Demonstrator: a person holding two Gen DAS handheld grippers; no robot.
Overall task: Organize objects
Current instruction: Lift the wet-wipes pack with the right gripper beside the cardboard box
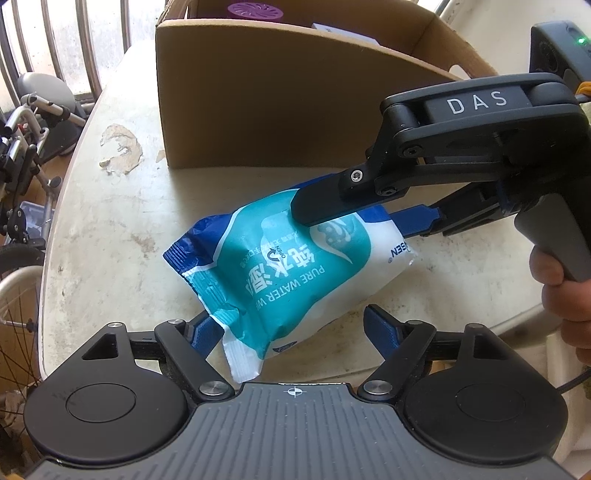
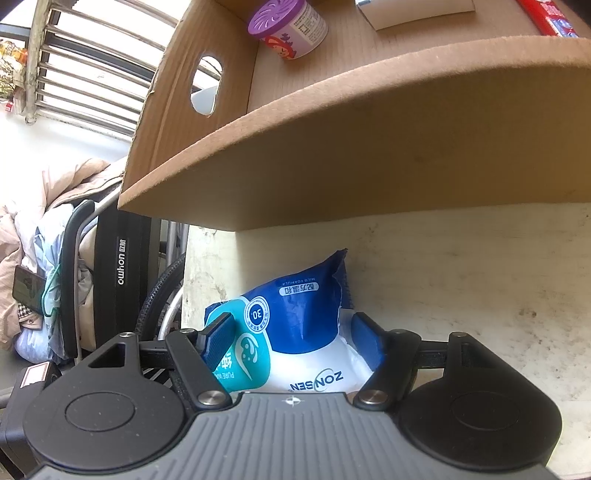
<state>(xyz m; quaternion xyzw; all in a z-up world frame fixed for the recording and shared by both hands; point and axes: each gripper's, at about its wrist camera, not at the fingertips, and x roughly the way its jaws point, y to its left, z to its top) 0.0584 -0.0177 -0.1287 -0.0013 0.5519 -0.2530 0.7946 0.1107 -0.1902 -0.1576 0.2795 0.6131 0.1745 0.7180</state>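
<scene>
Left gripper (image 1: 291, 332) sits nearest the lens: jaws apart, straddling the near end of the wipes pack (image 1: 280, 273). Left pad looks to touch the crimped corner, right pad stands clear, so no real clamp there. Right gripper (image 2: 291, 339) comes in from the right and is clamped across the pack's far-right end, pads pressing both sides; in its own view the pack bulges up between them.

Pack pos: on the table (image 1: 110, 229), just near of the cardboard box (image 1: 258, 110), tilted w/ one end up in the right gripper. Box already holds a purple-lidded tub (image 2: 286, 29), a white carton (image 2: 413, 13) and a red pack (image 2: 546, 18).

Handling, my read: soft film pouch, wet wipes inside, so moderate weight, squashy, no stiffness. Film is glossy, prob slippery; will sag if held by one end. Not fragile, but hard squeeze could pop the flap marked OPEN.

Grip pts: across the fat middle of the body, not the flat crimped seams – those fold and slip out. Box wall is high, needs lift over the rim.
</scene>
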